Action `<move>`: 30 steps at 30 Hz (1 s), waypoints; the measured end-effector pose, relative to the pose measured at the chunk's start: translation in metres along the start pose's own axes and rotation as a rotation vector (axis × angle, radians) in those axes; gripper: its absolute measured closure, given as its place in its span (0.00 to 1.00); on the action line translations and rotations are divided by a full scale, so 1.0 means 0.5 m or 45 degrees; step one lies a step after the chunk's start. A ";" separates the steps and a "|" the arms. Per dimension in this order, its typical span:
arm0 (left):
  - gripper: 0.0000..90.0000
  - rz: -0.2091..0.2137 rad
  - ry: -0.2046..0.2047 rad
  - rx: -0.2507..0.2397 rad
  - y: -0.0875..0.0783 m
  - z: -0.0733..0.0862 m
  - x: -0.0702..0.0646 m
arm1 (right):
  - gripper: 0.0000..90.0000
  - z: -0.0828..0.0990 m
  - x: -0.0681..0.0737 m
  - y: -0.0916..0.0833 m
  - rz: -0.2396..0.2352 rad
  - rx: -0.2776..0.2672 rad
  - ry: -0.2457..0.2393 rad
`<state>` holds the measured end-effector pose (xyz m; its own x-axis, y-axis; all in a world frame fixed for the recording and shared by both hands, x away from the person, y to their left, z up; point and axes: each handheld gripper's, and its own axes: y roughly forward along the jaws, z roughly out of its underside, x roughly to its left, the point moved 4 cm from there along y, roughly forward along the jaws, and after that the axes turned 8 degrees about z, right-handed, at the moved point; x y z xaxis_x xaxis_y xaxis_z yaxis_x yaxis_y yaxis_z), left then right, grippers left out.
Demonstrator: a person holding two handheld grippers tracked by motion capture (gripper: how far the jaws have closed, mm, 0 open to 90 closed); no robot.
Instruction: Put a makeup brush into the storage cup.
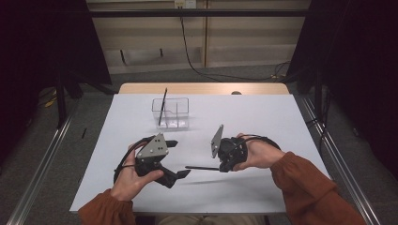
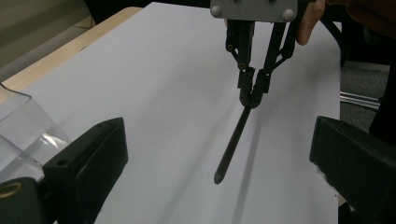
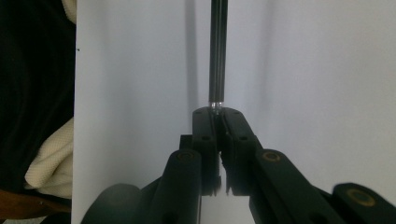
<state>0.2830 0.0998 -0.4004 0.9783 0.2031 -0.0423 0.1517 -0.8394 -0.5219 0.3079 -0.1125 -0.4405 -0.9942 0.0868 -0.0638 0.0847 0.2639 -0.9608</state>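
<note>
Right gripper (image 1: pixel 219 168) clamped on one end of black pen (image 1: pixel 202 168) — pen held level just above white tabletop (image 1: pixel 263 122), tip pointing toward left gripper (image 1: pixel 180 159). Left gripper: jaws wide apart, nothing between them, pen tip near but apart. Clear box (image 1: pixel 171 113) farther back on tabletop — second pen (image 1: pixel 162 107) standing tilted in its left compartment.

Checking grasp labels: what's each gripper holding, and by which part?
Right gripper is shut on a black pen, gripping one end. Left gripper is open and holds nothing.
</note>
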 end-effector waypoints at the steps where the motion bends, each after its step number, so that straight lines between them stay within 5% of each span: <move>1: 0.04 0.016 0.008 0.014 0.005 -0.002 0.000 | 0.94 0.000 -0.001 0.000 0.001 -0.004 -0.002; 18: 0.07 0.091 -0.003 0.192 0.042 -0.010 0.017 | 0.94 -0.001 0.000 -0.001 -0.006 0.024 0.001; 21: 0.06 0.057 0.064 0.264 0.046 -0.006 0.025 | 0.94 0.000 -0.002 -0.004 0.001 0.032 -0.002; 23: 0.06 0.110 0.044 0.302 0.050 -0.003 0.024 | 0.94 0.000 -0.003 -0.004 -0.002 0.039 -0.002; 30: 0.06 0.139 0.047 0.421 0.065 0.000 0.031 | 0.94 -0.003 -0.004 0.002 -0.010 0.064 -0.006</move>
<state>0.3032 0.0760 -0.4181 0.9915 0.0976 -0.0859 -0.0026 -0.6451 -0.7641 0.3099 -0.1110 -0.4407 -0.9951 0.0805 -0.0577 0.0739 0.2157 -0.9737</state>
